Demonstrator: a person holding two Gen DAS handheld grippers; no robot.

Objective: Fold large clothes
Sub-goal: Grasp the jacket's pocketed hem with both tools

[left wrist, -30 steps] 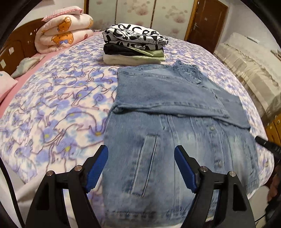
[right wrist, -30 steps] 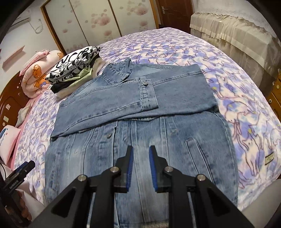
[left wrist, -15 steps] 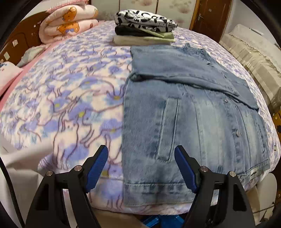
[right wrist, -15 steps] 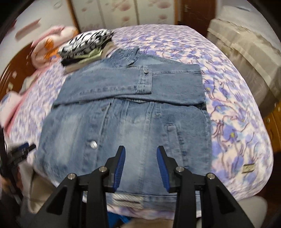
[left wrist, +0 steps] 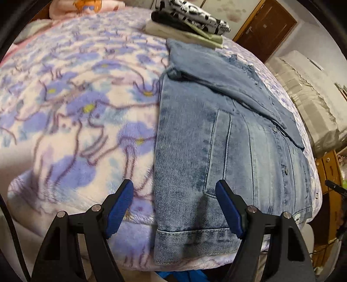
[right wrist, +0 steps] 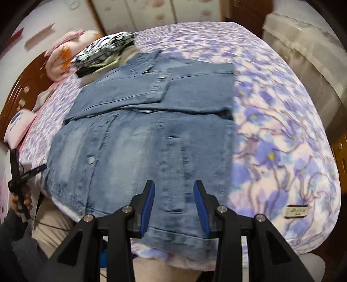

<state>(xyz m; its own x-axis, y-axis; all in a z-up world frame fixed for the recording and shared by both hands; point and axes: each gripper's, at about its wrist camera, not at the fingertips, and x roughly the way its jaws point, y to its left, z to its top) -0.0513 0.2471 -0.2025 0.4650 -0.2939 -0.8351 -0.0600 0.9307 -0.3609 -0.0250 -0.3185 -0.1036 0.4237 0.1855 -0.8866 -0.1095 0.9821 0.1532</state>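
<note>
1. The jacket (left wrist: 227, 151) lies flat on the bed (left wrist: 76, 108), filling the centre and right of the left view and the centre-left of the right view, sleeves folded across its chest.
2. The left gripper (left wrist: 174, 206), lower centre, has its fingers spread wide, holding nothing, over the hem's left corner.
3. The right gripper (right wrist: 174, 206), lower centre, is parted and empty above the hem.
4. A clothes stack (left wrist: 188, 19) sits at top, beyond the collar.
</note>
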